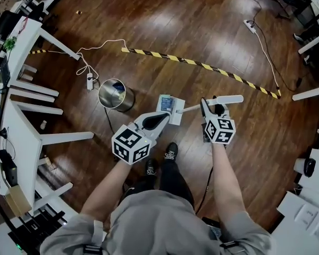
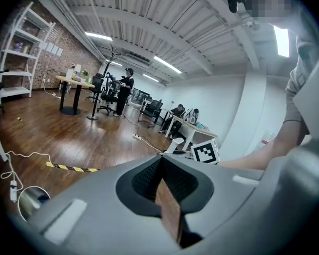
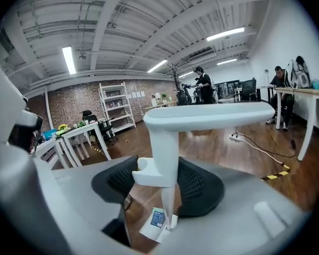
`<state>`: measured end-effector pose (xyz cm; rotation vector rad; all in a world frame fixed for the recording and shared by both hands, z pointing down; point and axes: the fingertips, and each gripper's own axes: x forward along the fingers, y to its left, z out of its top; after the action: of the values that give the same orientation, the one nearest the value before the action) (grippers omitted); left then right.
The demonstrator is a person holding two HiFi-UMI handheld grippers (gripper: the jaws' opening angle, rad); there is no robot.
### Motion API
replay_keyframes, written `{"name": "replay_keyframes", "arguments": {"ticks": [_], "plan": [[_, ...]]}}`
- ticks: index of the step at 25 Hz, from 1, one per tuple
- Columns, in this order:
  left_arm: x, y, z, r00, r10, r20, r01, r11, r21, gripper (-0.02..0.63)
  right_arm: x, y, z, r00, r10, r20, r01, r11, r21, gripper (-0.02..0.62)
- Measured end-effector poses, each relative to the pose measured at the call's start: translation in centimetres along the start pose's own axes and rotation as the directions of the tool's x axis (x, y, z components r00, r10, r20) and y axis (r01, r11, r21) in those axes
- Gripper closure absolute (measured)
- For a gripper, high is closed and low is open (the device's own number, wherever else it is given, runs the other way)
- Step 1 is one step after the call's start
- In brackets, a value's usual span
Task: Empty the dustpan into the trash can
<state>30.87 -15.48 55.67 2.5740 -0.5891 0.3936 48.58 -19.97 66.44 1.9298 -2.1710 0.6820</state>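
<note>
The white dustpan (image 1: 170,108) sits on the wooden floor in front of my feet, a blue-printed paper in its pan. Its long handle (image 1: 226,99) slants up to the right. My right gripper (image 1: 209,101) is open around that handle. In the right gripper view the handle's post (image 3: 165,142) stands between the black pads (image 3: 202,187), with a gap on the left side, and the pan (image 3: 158,222) lies below. My left gripper (image 1: 164,116) is shut and empty, pointing at the pan's near edge. The round metal trash can (image 1: 115,93) stands on the floor left of the dustpan; its rim (image 2: 33,202) shows low in the left gripper view.
White tables (image 1: 21,126) line the left side. A power strip with white cable (image 1: 89,81) lies beside the can. Yellow-black tape (image 1: 202,65) crosses the floor beyond the dustpan. More table legs (image 1: 308,93) stand at the right. People sit and stand at distant desks (image 2: 125,89).
</note>
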Motion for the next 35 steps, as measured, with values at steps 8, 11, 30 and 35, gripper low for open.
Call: {"name": "replay_keyframes", "arguments": {"ticks": [8,11,30,35], "plan": [[-2.6,2.3,1.6,0.995,0.094,0.033,-0.095,0.995,0.014,0.601,2.3,3.6,3.4,0.999,0.043,0.016,-0.041,0.997,-0.068,0.382],[-4.0,3.0,2.0,0.989,0.139,0.056,-0.14,0.99,0.005,0.601,3.2,5.4,4.9,0.997,0.076,0.015,-0.074,0.991,-0.116,0.382],[-19.6,11.1,4.1,0.94,0.292,0.174,-0.289,0.956,-0.039,0.601,2.5,19.6,22.8,0.973,0.19,0.131,-0.169,0.973,-0.157,0.382],[-23.4,14.8,6.8,0.916,0.333,0.223,-0.337,0.941,-0.024,0.601,1.9,26.9,30.7,0.943,0.275,0.186,-0.238,0.951,-0.195,0.382]]}}
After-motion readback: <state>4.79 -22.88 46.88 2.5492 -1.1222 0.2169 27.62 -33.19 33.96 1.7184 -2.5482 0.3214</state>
